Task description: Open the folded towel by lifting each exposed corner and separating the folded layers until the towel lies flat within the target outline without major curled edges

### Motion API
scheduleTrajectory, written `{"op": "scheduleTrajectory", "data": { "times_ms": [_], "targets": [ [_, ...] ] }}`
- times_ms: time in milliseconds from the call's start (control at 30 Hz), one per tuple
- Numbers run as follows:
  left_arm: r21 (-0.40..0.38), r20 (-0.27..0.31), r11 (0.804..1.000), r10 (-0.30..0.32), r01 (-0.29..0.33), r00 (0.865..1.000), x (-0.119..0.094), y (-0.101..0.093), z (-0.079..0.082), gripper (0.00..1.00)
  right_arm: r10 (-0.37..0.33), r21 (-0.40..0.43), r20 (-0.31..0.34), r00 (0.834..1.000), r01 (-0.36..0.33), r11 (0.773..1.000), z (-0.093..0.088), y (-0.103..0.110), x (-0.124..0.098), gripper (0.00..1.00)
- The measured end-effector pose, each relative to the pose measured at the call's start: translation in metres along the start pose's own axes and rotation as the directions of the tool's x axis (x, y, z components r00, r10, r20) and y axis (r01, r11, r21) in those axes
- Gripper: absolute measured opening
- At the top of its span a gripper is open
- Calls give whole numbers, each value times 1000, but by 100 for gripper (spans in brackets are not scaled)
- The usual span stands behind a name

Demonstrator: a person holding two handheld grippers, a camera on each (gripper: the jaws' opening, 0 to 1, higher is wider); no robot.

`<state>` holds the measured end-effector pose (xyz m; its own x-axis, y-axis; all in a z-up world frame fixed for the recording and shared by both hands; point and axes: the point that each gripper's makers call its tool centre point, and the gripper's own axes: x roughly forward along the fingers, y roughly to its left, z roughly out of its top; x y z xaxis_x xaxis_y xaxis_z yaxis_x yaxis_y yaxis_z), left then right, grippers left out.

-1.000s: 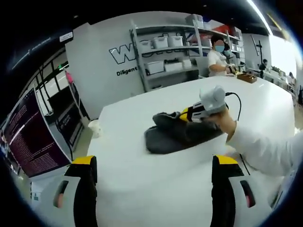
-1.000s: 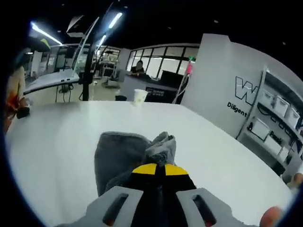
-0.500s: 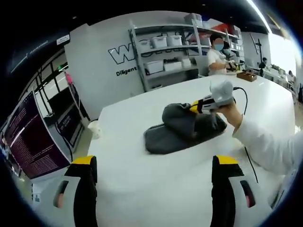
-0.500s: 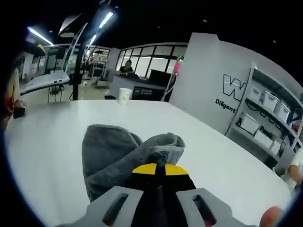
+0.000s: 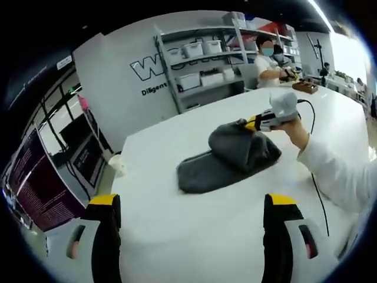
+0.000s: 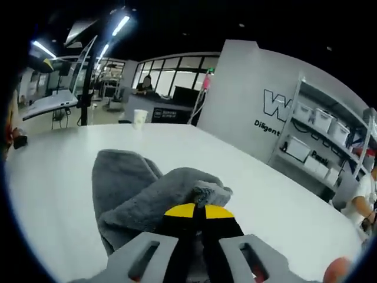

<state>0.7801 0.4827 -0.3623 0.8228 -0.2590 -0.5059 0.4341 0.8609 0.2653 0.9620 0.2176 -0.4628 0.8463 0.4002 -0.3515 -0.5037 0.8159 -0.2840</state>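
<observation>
On the white table, right gripper pinches the towel's raised corner.

I see the grey towel lying folded on the white table, one corner lifted into a hump.

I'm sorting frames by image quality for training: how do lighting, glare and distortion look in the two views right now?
Left gripper view: strong fisheye bend on the shelving and wall, blown-out glare at upper right, and the white table near overexposed; the grey towel reads clearly. Right gripper view: dark ceiling with bright strip lights, the towel sharp with visible folds, while the right hand-held gripper close to the lens looks soft.
</observation>
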Motion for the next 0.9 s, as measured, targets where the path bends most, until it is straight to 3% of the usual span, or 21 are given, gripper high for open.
{"op": "scheduleTrajectory", "data": {
  "times_ms": [300, 500, 900],
  "targets": [
    [31, 8, 1000, -3, 3, 1000, 2, -11, 7, 100, -36, 18, 5, 999, 36, 999, -8, -21, -21, 0],
    [74, -24, 997, -12, 14, 1000, 12, -23, 8, 100, -79, 35, 9, 997, 79, 996, -17, -43, -45, 0],
    [91, -15, 996, -26, 27, 1000, 18, -34, 16, 100, -133, 62, 14, 991, 132, 989, -29, -76, -75, 0]
  ]
}}
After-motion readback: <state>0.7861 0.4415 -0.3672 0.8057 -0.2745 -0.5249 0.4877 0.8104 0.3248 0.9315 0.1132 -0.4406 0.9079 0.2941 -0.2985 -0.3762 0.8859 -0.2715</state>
